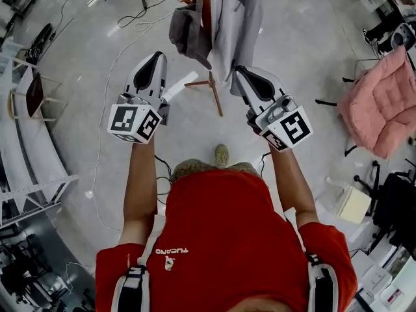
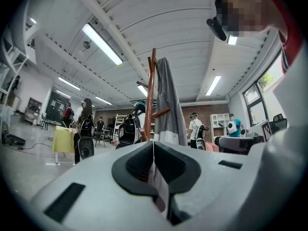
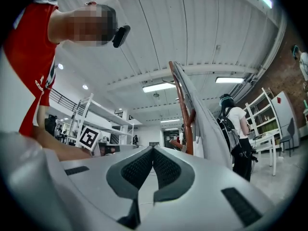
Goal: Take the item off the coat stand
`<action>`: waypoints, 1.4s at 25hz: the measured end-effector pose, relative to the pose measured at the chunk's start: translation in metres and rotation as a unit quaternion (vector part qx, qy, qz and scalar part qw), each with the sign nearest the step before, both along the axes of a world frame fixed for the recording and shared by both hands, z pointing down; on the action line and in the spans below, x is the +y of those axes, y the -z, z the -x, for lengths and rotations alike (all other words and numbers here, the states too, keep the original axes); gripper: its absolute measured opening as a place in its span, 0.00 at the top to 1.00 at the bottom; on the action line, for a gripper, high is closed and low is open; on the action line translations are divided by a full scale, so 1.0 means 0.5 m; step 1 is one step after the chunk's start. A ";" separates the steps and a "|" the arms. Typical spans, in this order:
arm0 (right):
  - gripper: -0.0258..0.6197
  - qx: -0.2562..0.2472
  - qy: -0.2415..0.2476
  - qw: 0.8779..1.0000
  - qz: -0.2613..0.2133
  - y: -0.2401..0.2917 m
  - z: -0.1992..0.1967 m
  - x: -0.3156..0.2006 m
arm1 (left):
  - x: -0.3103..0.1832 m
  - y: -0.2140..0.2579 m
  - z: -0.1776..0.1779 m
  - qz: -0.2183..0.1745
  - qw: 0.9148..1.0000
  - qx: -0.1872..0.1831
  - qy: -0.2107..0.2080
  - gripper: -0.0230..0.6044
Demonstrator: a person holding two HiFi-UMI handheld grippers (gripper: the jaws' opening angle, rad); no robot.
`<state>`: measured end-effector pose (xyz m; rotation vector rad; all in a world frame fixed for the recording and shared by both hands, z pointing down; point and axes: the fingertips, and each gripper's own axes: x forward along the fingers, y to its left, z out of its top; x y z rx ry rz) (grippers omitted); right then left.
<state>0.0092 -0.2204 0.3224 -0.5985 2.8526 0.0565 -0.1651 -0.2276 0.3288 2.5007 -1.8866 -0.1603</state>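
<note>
A white shelf (image 1: 29,151) runs down the left edge of the head view. The left hand-held gripper (image 1: 156,57) points up-frame at the stand (image 1: 205,5), jaws together on nothing, probably poised before the reach. At top centre the grey coat (image 1: 237,18) hangs from the stand, untouched. The right hand-held gripper (image 1: 238,70), also pressed together and empty, sits near the coat's lower edge. A pink chair (image 1: 380,103) stands well apart at right. Nothing blocks the approach.
</note>
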 end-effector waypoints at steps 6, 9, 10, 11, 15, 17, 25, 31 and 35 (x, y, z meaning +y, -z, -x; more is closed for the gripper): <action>0.92 -0.001 -0.001 1.000 0.007 -0.006 0.007 -0.056 | -0.084 -0.009 0.019 0.009 1.000 -0.004 -0.005 0.94; 0.92 0.002 -0.011 1.000 0.007 -0.008 0.014 -0.075 | -0.128 -0.021 0.036 0.016 1.000 -0.009 -0.017 0.93; 0.92 0.002 -0.016 1.000 0.008 -0.008 0.017 -0.080 | -0.142 -0.027 0.042 0.020 1.000 -0.011 -0.022 0.90; 0.92 0.002 -0.020 1.000 0.008 -0.009 0.021 -0.084 | -0.155 -0.034 0.048 0.023 0.999 -0.012 -0.028 0.86; 0.92 0.008 -0.037 0.999 0.011 -0.015 0.039 -0.104 | -0.212 -0.070 0.065 0.041 0.998 -0.016 -0.054 0.70; 0.92 0.011 -0.048 0.999 0.012 -0.017 0.045 -0.112 | -0.240 -0.091 0.064 0.052 0.996 -0.022 -0.075 0.64; 0.92 0.031 -0.090 0.995 0.021 -0.032 0.056 -0.123 | -0.333 -0.173 0.052 0.096 0.982 -0.029 -0.159 0.54; 0.92 0.039 -0.121 0.991 0.029 -0.039 0.034 -0.124 | -0.359 -0.183 0.027 0.088 0.979 -0.032 -0.183 0.67; 0.92 0.041 -0.128 0.990 0.033 -0.044 0.029 -0.116 | -0.360 -0.176 0.029 0.087 0.984 -0.032 -0.153 0.92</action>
